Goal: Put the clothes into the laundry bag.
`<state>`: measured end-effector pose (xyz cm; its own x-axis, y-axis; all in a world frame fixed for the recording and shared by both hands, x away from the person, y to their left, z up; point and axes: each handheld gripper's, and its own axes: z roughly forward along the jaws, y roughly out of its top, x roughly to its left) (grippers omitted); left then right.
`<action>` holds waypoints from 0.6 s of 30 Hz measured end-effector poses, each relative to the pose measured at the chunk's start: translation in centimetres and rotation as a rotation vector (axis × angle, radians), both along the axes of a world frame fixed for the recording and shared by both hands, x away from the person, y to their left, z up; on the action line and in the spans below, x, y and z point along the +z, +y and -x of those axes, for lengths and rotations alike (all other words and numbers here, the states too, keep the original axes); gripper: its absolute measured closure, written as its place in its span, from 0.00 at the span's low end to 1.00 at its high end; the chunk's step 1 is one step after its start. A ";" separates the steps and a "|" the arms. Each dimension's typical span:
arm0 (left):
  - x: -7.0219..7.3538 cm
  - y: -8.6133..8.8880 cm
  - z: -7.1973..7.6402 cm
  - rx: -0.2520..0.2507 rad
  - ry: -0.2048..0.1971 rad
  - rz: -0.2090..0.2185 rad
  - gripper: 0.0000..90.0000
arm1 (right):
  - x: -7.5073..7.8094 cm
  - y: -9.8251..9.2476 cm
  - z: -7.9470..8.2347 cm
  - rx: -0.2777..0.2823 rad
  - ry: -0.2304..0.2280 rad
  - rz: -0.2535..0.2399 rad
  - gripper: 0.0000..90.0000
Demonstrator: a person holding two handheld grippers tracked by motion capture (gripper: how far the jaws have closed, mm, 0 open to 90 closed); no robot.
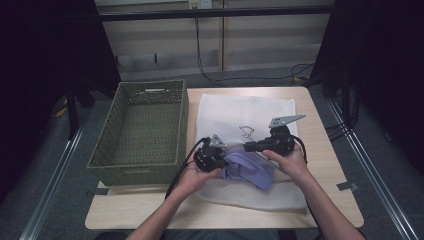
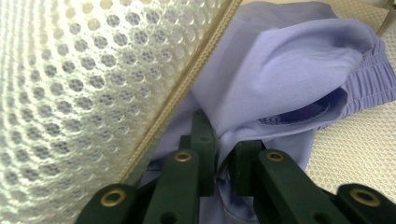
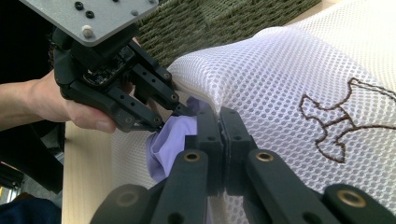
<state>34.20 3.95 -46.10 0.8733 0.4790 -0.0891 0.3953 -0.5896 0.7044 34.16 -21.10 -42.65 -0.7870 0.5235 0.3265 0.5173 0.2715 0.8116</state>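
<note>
Nearest the person, both forearms come in from the bottom edge of the high view, cut off at the elbows. The left hand-held gripper (image 1: 218,159) is pressed against a bunched purple cloth (image 1: 248,170) that lies on the near part of a white mesh bag (image 1: 235,112) spread on the desk (image 1: 330,165). In the left gripper view its jaws stand close together with a fold of the purple cloth (image 2: 280,74) pinched between the pads; no earlier picture bears on how they got there, but the cloth is plainly caught. How much of the cloth is inside the bag is hard to tell: the mesh (image 2: 84,88) and its beige edge band rise at the left of that view and hide the rest.

The right hand-held gripper (image 1: 250,146) lies just beyond the cloth, its jaws pointing left. In the right gripper view (image 3: 219,126) the jaws are closed tight on the raised edge of the mesh bag (image 3: 289,70), holding it up, with the purple cloth (image 3: 170,140) showing under the lifted edge and the left hand-held gripper (image 3: 180,109) just beside it. A brown stitched figure on the bag is cut off at the right edge of that view.

Farther left stands a green woven basket (image 1: 141,130), next to the bag. Beyond the desk the room is dark, with cables and a wall hard to make out
</note>
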 end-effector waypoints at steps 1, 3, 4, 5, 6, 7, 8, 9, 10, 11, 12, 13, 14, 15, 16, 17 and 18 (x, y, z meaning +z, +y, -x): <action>0.1 0.1 0.1 0.006 -0.001 0.003 0.87 | 0.0 0.0 0.1 -0.002 0.002 0.000 0.99; 0.4 0.3 0.3 0.000 -0.001 0.020 0.82 | 0.1 0.0 0.1 -0.002 0.000 0.000 0.99; 0.6 0.3 0.4 -0.001 -0.001 0.029 0.80 | 0.1 0.0 0.0 -0.001 -0.003 -0.002 0.99; 0.8 0.3 0.6 -0.009 -0.008 0.034 0.77 | 0.0 -0.1 0.0 -0.002 -0.003 -0.005 0.99; 1.1 0.3 0.8 -0.012 -0.011 0.027 0.75 | 0.0 -0.1 0.0 -0.003 -0.002 -0.005 0.99; 1.3 0.3 0.9 -0.015 -0.012 0.047 0.73 | 0.0 -0.1 0.0 -0.002 -0.003 -0.002 0.99; 1.6 0.3 1.1 -0.024 -0.008 0.072 0.72 | 0.1 -0.1 0.0 -0.002 -0.003 -0.003 0.99; 1.8 0.3 1.2 -0.032 0.001 0.088 0.72 | 0.1 -0.1 0.0 -0.002 -0.004 -0.002 0.99; 1.8 0.2 1.3 -0.038 0.005 0.114 0.71 | 0.0 -0.1 0.0 -0.002 -0.002 -0.005 0.99; 1.9 0.1 1.4 -0.045 -0.004 0.085 0.70 | 0.0 -0.1 0.0 -0.002 0.000 -0.005 0.99; 1.8 -0.1 1.5 -0.046 -0.012 0.083 0.69 | 0.0 -0.1 0.0 -0.003 0.000 -0.004 0.99; 1.6 -0.2 1.5 -0.052 0.002 0.083 0.67 | 0.0 0.0 0.0 -0.003 0.000 -0.001 0.99; 1.3 -0.4 1.5 -0.049 0.011 0.095 0.66 | 0.0 0.0 0.0 -0.002 0.000 -0.002 0.99; 1.1 -0.6 1.6 -0.054 0.010 0.072 0.64 | 0.1 0.0 0.0 0.000 -0.004 -0.002 0.99; 0.8 -0.8 1.6 -0.057 0.000 0.075 0.61 | 0.1 -0.1 0.0 -0.001 -0.004 -0.003 0.99; 0.5 -1.0 1.7 -0.062 0.005 0.058 0.59 | 0.0 -0.1 0.0 -0.004 0.001 -0.006 0.99; 0.2 -1.1 1.7 -0.062 0.001 0.049 0.57 | 0.0 -0.1 0.0 -0.004 0.000 -0.003 0.99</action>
<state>32.55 2.85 -45.87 0.9010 0.4191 -0.1121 0.3600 -0.5781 0.7323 34.18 -21.22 -42.62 -0.7849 0.5256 0.3282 0.5185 0.2671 0.8123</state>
